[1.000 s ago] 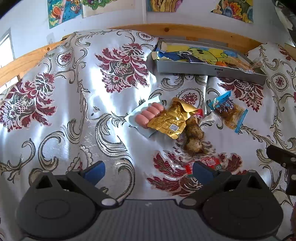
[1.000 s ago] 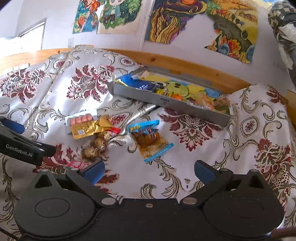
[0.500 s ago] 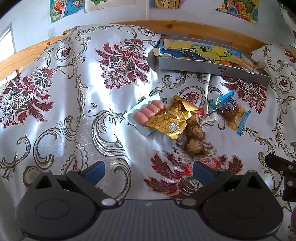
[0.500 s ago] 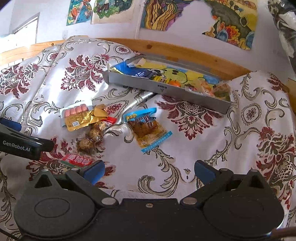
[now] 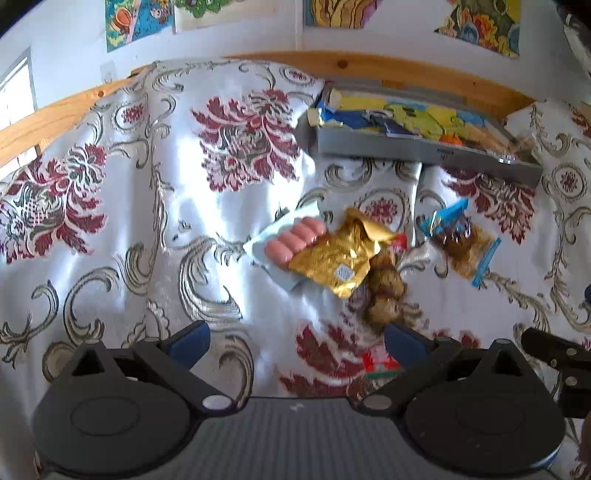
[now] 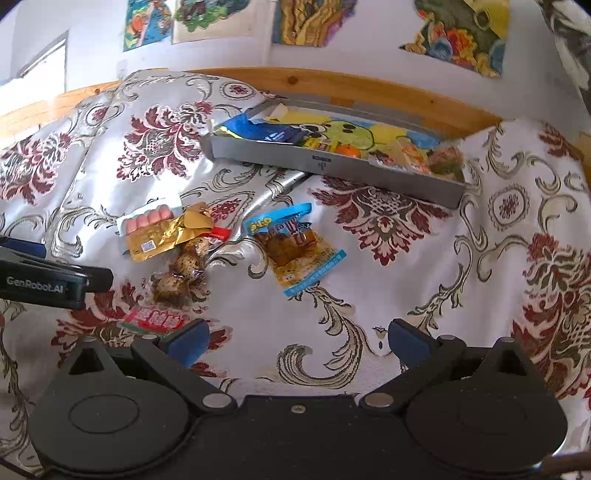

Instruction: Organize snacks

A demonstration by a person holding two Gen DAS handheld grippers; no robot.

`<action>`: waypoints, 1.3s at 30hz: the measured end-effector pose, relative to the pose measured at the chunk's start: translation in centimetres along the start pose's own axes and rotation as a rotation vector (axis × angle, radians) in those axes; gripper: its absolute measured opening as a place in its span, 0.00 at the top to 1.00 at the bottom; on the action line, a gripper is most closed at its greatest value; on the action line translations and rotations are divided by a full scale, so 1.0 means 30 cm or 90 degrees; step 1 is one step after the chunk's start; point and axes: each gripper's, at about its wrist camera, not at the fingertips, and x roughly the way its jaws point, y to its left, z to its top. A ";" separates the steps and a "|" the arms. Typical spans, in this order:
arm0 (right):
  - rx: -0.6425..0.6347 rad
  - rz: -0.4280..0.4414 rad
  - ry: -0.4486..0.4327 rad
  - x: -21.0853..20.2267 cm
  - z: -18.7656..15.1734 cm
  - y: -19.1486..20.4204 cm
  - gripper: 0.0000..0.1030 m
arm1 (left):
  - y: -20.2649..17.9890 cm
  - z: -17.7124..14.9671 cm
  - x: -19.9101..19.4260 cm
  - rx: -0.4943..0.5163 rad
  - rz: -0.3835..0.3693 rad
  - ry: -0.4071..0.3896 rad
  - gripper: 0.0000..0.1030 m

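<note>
Loose snacks lie on a floral cloth: a sausage pack (image 5: 295, 236) (image 6: 147, 219), a gold foil packet (image 5: 338, 258) (image 6: 162, 236) overlapping it, a clear pack of speckled eggs (image 5: 384, 291) (image 6: 181, 269), a small red packet (image 5: 380, 363) (image 6: 155, 319) and a blue-edged snack bag (image 5: 461, 243) (image 6: 295, 247). A grey tray (image 5: 424, 151) (image 6: 332, 162) at the back holds several snacks. My left gripper (image 5: 295, 341) is open, short of the sausage and gold packets. My right gripper (image 6: 295, 339) is open too, in front of the blue-edged bag. Both hold nothing.
A wooden rail (image 6: 332, 83) runs behind the tray, under a wall with coloured posters (image 6: 458, 33). The cloth (image 5: 147, 206) is wrinkled and spreads bare to the left. The left gripper's finger (image 6: 48, 280) shows at the right wrist view's left edge.
Both grippers have moved forward and lower toward the snacks, which now look larger. The red packet has slid close to the left gripper's right finger. Both grippers stayed open.
</note>
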 end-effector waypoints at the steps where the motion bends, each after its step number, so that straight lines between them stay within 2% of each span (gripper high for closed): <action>1: 0.006 0.003 0.003 0.005 0.002 -0.006 0.01 | -0.001 0.005 -0.002 -0.002 -0.001 -0.005 0.01; 8: 0.017 0.013 0.008 0.049 0.032 -0.036 0.01 | -0.009 0.021 0.011 -0.010 0.000 -0.005 0.01; 14: -0.017 0.030 0.001 0.109 0.068 -0.048 0.01 | -0.015 0.015 0.036 0.001 0.015 0.011 0.01; 19: -0.102 0.055 -0.036 0.142 0.089 -0.021 0.01 | -0.021 0.011 0.061 -0.005 0.013 0.023 0.01; 24: -0.168 0.043 -0.059 0.201 0.100 -0.015 0.01 | -0.047 0.004 0.082 0.008 -0.003 0.032 0.01; 30: -0.256 0.001 -0.081 0.304 0.096 -0.022 0.01 | -0.083 0.002 0.117 0.021 -0.001 0.037 0.01; 39: -0.329 0.052 -0.099 0.352 0.079 0.013 0.01 | -0.100 0.010 0.175 0.005 -0.011 0.059 0.01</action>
